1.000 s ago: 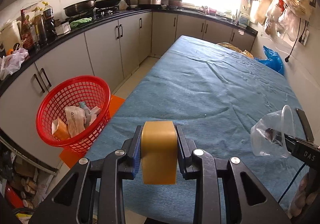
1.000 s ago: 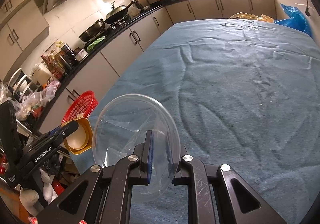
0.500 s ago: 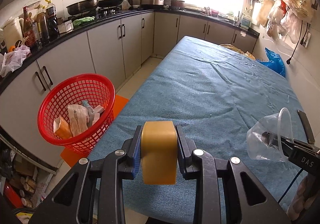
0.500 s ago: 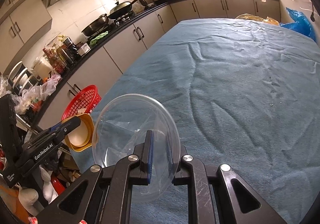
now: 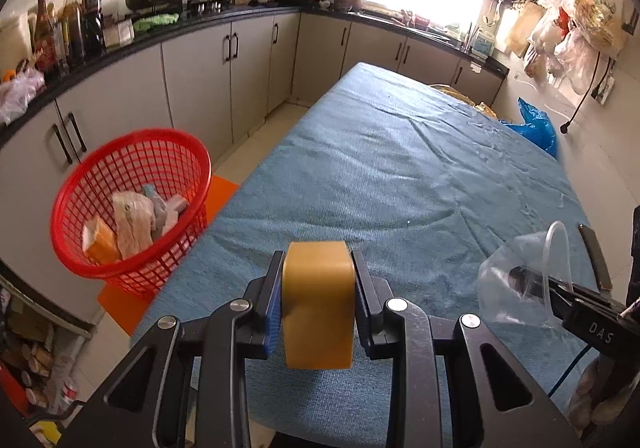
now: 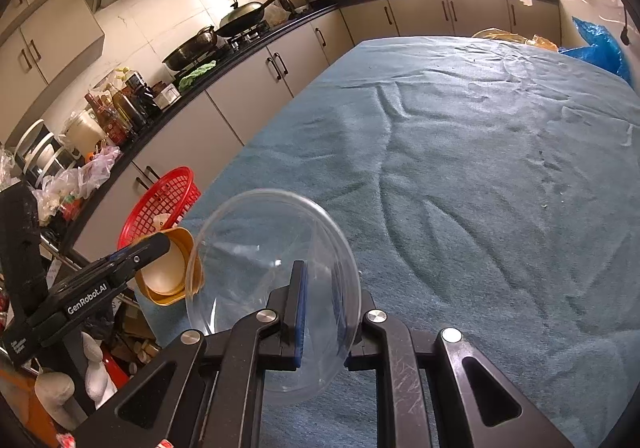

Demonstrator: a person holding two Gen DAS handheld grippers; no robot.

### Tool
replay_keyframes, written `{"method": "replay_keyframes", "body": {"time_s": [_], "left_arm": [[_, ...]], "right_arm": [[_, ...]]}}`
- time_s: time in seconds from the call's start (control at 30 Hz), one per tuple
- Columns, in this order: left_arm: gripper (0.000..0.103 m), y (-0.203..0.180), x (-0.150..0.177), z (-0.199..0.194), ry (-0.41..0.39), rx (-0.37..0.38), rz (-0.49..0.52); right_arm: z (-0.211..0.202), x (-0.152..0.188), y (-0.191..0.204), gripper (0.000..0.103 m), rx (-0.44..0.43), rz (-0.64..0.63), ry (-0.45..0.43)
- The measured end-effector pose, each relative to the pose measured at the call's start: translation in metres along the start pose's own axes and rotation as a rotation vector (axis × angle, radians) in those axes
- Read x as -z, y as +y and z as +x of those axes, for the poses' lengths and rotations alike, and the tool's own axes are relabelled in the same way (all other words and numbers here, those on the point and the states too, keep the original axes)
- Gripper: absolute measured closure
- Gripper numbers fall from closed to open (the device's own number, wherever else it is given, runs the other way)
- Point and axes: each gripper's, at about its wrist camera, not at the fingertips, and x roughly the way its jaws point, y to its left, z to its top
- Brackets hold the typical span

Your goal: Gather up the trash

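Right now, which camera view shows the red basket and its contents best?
The left wrist view: the red basket faces the camera with its whole rim visible and wrappers inside. In the right wrist view the red basket is small, and the yellow bowl covers its lower part.

White lettering reading "GenRobot.AI" is showing on the left gripper (image 6: 160,248) body in the right wrist view. "DAS" is showing in pale letters on the right gripper (image 5: 528,282) in the left wrist view. Print elsewhere is too blurred to read.
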Motion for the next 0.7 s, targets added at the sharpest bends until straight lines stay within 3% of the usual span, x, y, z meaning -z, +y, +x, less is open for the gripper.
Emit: {"method": "replay_keyframes", "body": {"time_s": [0.17, 0.33, 0.47, 0.7], "left_arm": [[0.074, 0.013, 0.002, 0.013, 0.051, 0.060, -0.068], [0.064, 0.021, 0.004, 0.023, 0.084, 0.090, -0.117], [0.063, 0.023, 0.005, 0.029, 0.102, 0.099, -0.142], [0.062, 0.015, 0.008, 0.034, 0.117, 0.115, -0.131]], "right_arm": [[0.006, 0.002, -0.005, 0.088, 0.003, 0.029, 0.014], [0.012, 0.004, -0.008, 0.087, -0.004, 0.044, 0.023], [0.013, 0.004, -0.011, 0.067, -0.006, 0.046, 0.012], [0.007, 0.008, -0.015, 0.060, 0.039, 0.039, -0.050]]}}
